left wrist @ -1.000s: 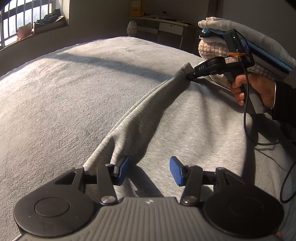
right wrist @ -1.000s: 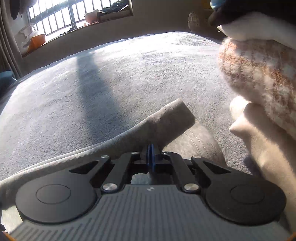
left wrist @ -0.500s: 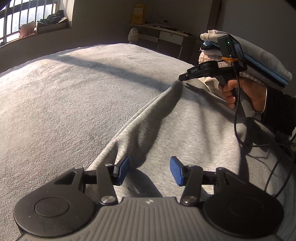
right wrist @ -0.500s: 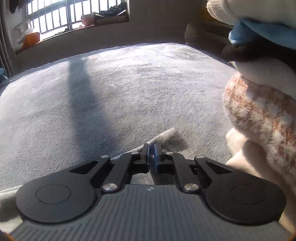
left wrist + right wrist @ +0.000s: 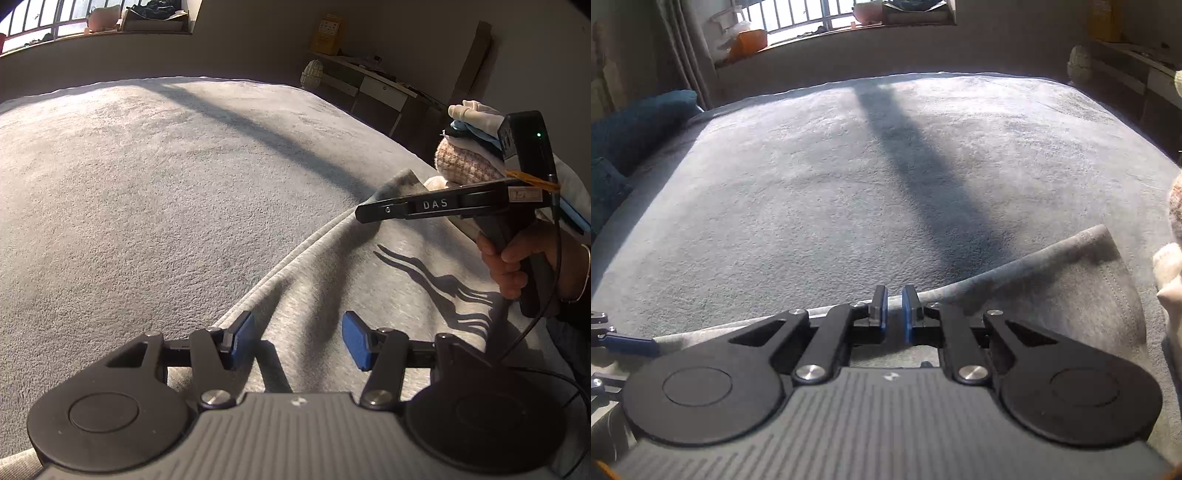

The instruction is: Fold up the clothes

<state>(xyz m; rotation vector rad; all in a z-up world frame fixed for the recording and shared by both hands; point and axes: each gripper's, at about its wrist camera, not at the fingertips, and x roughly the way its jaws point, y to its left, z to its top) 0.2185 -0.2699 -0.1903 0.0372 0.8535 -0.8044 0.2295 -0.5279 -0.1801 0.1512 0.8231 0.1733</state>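
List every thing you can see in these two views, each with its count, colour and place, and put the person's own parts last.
Garment: one, light grey, spread flat on the bed's near right part.
Bed cover: one, grey, fuzzy, under everything.
Stack of folded clothes: one pile, cream, blue and checked pink, right of the garment's far corner.
Pillows: dark blue, count unclear, at the bed's left edge.
Desk: one, white drawers, by the far wall.
Window sill: one, cluttered, sunlit.
Left tongs: blue pads, jaws opening, nothing between them, above the garment.
Right tongs: blue pads, slightly apart, nothing gripped.
Hand: one, holding the right tongs' handle.
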